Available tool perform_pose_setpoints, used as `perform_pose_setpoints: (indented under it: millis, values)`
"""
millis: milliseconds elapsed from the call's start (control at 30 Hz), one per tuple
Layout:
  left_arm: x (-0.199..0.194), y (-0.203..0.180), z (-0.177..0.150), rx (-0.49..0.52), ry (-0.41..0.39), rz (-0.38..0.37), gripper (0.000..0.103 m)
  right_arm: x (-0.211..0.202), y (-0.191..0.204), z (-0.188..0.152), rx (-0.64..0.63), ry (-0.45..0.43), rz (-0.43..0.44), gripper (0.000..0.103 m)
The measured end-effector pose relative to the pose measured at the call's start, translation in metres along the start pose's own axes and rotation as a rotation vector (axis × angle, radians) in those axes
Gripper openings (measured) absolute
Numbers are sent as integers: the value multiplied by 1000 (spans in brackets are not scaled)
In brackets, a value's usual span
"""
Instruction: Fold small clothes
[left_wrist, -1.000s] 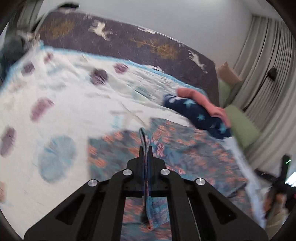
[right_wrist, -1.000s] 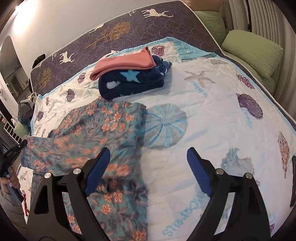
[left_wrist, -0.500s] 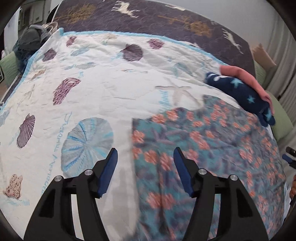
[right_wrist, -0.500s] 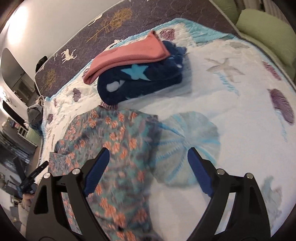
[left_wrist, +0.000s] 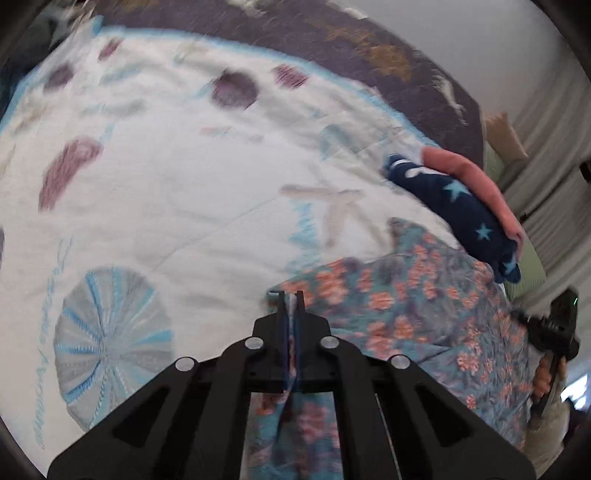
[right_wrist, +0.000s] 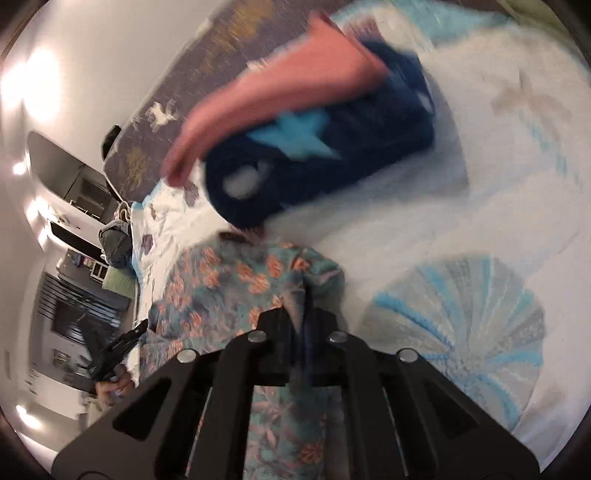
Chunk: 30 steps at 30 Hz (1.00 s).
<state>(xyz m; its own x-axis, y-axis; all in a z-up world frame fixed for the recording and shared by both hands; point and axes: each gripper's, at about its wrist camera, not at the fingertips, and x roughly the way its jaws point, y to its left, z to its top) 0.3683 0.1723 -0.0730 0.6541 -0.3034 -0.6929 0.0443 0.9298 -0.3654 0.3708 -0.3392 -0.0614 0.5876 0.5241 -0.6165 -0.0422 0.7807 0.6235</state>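
While both jaws pinch the floral garment (left_wrist: 406, 314) (bedspread (left_wrist: 184, 184) beneath), folded pile (right_wrist: 314, 147) beyond

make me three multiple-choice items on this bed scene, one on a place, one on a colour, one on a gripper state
1. Where does the folded salmon-pink garment lie?
A. on the navy star-print fleece
B. under the floral garment
C. on a green pillow

2. What colour are the flowers on the teal floral garment?
A. yellow
B. orange-pink
C. white

3. How does the left gripper stand?
A. wide open
B. shut on nothing
C. shut on the floral garment's edge

Key: 1 A, pink sits atop the navy bundle; 2 B, blooms read orange-pink; 3 C, fabric runs between the closed fingers.
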Motion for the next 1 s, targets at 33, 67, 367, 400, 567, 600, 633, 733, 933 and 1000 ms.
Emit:
perform_pose_setpoints:
  millis: [33, 67, 367, 400, 567, 600, 633, 733, 933, 1000]
  values:
    - [-10, -5, 0, 14, -46, -11, 2, -11, 9, -1, -43, -51, 12, 4]
    - [-18, -6, 1, 15, -82, -21, 2, -20, 15, -1, -72, -84, 28, 4]
    - [-7, 25, -12, -71, -49, 77, 6, -8, -14, -10, -56, -33, -232, 22]
    - [-9, 29, -11, -87, -58, 78, 8, -9, -20, -11, -34, -38, -230, 21]
    - [-41, 32, -11, -99, -116, 108, 33, -47, -24, -19, 6, -98, -182, 43]
    - [-48, 31, -14, -90, -121, 93, 34, -54, -20, -25, -19, -96, -171, 45]
    - [-57, 28, -20, -77, -124, 76, 37, -62, -18, -32, -43, -91, -165, 47]
    - [-85, 18, -51, -14, -115, 35, 46, -89, -3, -72, -141, -65, -158, 50]
    - [-124, 7, -129, 55, -67, 11, 55, -104, 34, -145, -345, 26, -223, 56]
    - [-122, 8, -145, 56, -30, 20, 58, -94, 47, -153, -388, 36, -277, 56]
